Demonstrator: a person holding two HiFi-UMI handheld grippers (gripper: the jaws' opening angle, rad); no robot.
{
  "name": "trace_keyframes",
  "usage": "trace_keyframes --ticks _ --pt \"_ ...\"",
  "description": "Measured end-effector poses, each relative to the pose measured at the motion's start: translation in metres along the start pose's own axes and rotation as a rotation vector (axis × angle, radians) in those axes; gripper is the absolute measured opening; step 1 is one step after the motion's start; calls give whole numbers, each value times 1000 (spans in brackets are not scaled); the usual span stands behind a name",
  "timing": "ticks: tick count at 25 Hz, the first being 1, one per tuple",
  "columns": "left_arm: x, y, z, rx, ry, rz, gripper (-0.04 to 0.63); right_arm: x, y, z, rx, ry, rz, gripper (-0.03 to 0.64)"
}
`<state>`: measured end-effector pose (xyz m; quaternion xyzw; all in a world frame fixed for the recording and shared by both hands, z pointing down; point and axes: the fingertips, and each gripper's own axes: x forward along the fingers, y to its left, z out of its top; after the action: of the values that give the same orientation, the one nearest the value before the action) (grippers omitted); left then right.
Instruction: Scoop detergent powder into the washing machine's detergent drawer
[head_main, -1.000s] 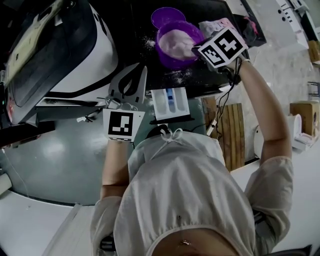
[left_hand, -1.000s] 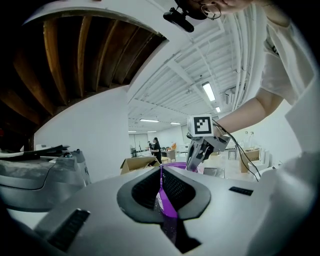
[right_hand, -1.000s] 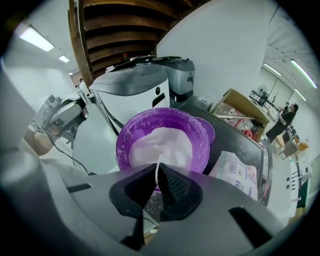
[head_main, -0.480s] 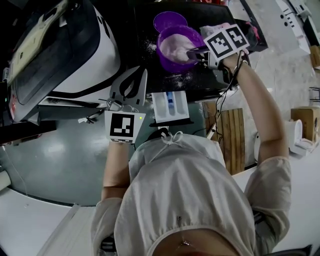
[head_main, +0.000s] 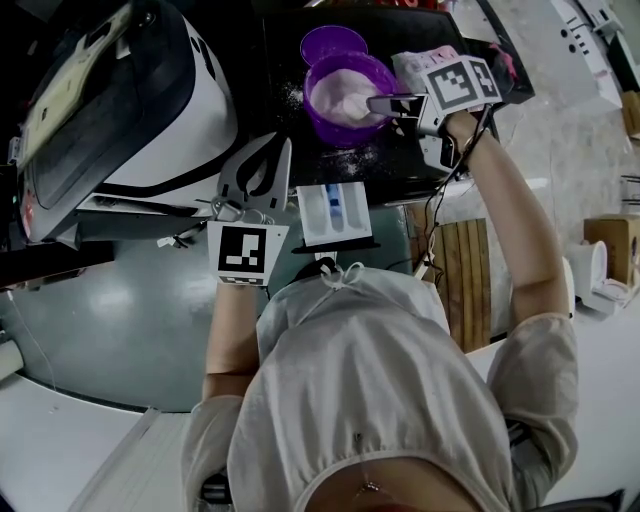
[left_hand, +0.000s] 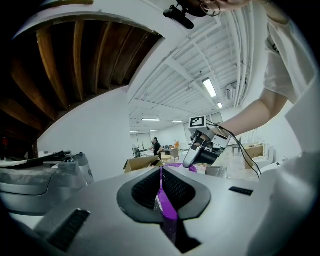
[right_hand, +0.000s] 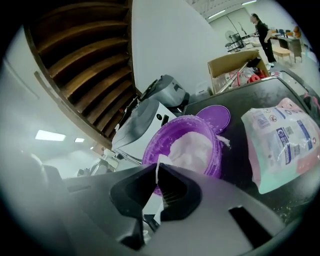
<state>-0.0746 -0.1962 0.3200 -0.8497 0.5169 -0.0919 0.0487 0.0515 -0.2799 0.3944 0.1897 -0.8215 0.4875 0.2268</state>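
**1.** Left hand-held gripper (left_hand: 161, 175), nearest us and held low beside the drawer. Its jaws are pressed together on a thin purple strip (left_hand: 167, 205) that we cannot identify. We judge it is parked here to stay clear of the scooping.

**2.** Detergent drawer (head_main: 335, 212), white with a blue insert. It is pulled out toward us from under the front edge of the dark surface (head_main: 400, 165), compartments facing up to receive powder. We cannot tell whether it holds any.

**3.** Purple tub (head_main: 322, 118), on the surface beyond the drawer. It is uncovered and holds pale detergent powder (head_main: 345, 92). Loose grains (head_main: 355, 152) lie scattered before it.

**4.** Right hand-held gripper (right_hand: 156, 176), reaching over the tub's right rim. Its jaws are narrowed onto a thin white handle (right_hand: 158, 170), which we judge to be the scoop's, aimed into the powder. Loading looks like the step in hand, and the carry to the drawer is not yet made.

**5.** Purple lid (head_main: 333, 42), flat behind the tub and out of the way.

**6.** Detergent bag (right_hand: 282, 142), lying right of the tub.

**7.** White-and-black appliance (head_main: 180, 110), far left.
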Motion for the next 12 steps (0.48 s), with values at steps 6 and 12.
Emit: trace_keyframes --ticks 6,12 --pt "-4 -12 7 2 32 9 29 -15 14 1 135 -83 132 11" --pt "-11 -22 18 8 4 28 29 -30 31 -10 198 -129 218 11"
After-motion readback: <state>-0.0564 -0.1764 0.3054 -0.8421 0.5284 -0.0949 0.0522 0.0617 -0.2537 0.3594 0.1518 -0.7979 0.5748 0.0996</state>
